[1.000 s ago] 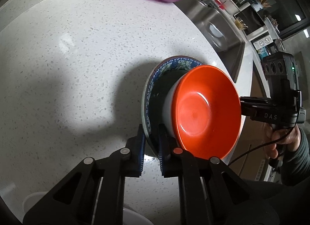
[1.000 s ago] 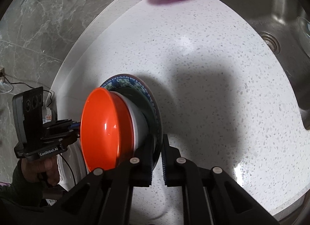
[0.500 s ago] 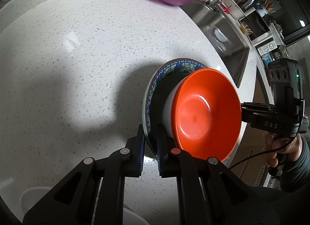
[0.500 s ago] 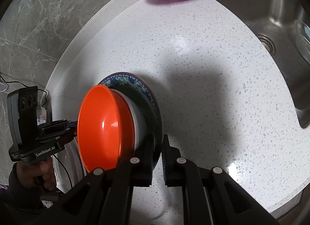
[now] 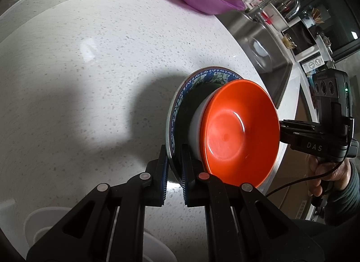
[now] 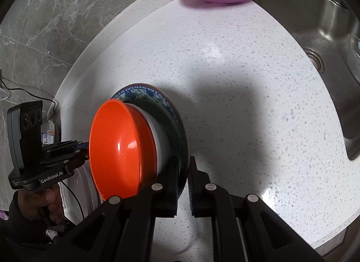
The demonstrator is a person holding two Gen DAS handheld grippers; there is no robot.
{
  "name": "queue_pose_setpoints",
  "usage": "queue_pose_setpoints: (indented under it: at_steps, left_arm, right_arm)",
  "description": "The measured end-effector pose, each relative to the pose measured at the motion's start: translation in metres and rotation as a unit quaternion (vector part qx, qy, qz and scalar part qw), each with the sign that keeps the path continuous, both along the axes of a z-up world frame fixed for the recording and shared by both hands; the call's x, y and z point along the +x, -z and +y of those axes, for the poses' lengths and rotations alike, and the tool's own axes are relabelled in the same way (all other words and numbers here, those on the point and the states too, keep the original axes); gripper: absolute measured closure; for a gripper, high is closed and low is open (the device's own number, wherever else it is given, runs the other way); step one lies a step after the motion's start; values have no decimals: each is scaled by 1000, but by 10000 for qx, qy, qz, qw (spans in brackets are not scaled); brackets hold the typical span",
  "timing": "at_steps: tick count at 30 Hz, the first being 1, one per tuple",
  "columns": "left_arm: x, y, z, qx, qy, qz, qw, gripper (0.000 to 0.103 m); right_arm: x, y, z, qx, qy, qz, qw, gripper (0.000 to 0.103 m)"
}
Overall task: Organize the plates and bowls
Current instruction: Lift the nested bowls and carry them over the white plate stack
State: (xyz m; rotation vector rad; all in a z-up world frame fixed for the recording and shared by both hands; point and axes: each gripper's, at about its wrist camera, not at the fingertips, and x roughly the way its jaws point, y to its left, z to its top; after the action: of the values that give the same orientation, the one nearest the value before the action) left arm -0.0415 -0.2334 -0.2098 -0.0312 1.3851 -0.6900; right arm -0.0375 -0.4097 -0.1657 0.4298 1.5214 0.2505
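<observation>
Both tongs — left tongs (image 5: 173, 172), right tongs (image 6: 182, 183) — gripped the blue-rimmed plate (image 5: 202, 76) carrying the orange bowl (image 5: 238, 131) above the surface (image 5: 90, 59) — apparently mid-transfer; next, level set-down.

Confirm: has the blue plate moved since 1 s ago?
Yes, slightly: the blue plate is clamped in the right tool, but the sink drain slid down that view, so both advanced over the counter.
</observation>
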Motion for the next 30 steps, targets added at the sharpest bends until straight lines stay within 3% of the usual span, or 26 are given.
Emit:
queue_pose_setpoints:
  at_steps: [14,30]
  left_arm:
    - [-17,-52,80,-38,-704,-354,9969,96]
    - [-89,-121,245,14,-1988,-709,9775,96]
  right_arm:
    - [25,-31,52,219,-679,-258,9971,92]
    - [27,-74,180,742,-1954,-543,9764,92]
